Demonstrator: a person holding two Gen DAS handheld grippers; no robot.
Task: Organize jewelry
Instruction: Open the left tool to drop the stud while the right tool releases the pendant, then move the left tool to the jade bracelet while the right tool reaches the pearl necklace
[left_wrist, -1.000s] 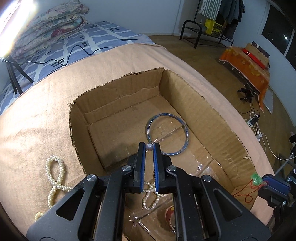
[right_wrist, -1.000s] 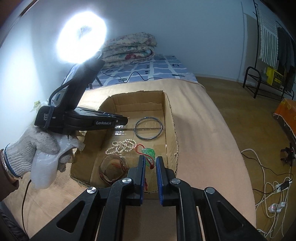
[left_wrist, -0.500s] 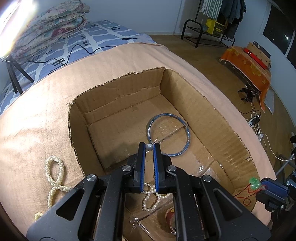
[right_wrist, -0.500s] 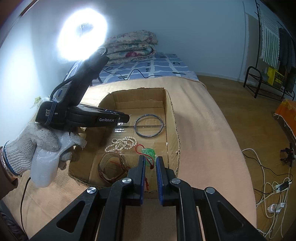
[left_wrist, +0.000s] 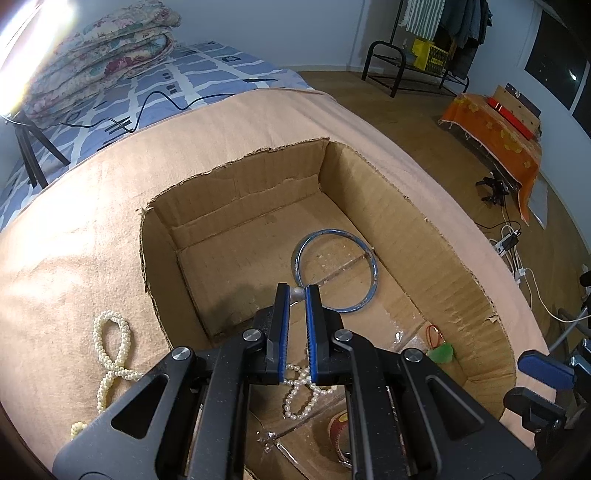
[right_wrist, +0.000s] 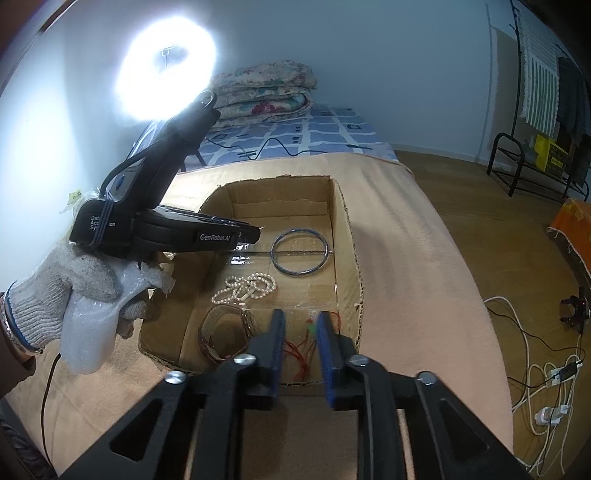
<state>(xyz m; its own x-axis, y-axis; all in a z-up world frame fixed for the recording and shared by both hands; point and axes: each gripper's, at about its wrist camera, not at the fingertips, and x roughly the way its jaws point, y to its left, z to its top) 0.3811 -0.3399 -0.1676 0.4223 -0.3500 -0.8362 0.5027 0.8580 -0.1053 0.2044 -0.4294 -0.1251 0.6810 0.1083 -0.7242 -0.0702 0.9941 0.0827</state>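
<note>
An open cardboard box (left_wrist: 436, 236) (right_wrist: 347, 236) sits on a peach blanket. Inside lie a metal bangle (left_wrist: 334, 271) (right_wrist: 300, 251), a white pearl string (left_wrist: 303, 391) (right_wrist: 245, 286), a brown bracelet (right_wrist: 221, 336) and a green pendant on red cord (left_wrist: 441, 352) (right_wrist: 312, 326). My left gripper (left_wrist: 297, 293) is shut on a single small pearl bead (left_wrist: 297, 293) above the box; it also shows in the right wrist view (right_wrist: 255, 233). My right gripper (right_wrist: 300, 325) is open over the box's near end, with the green pendant lying between its fingers.
A second pearl necklace (left_wrist: 110, 354) lies on the blanket left of the box. A bright ring light (right_wrist: 166, 66) stands at the back left. Folded quilts (right_wrist: 266, 92) lie on the bed behind. Cables and a power strip (right_wrist: 546, 387) lie on the floor to the right.
My right gripper has opened and let go of the green pendant, which now lies in the box. My left gripper still holds the bead, almost unmoved.
</note>
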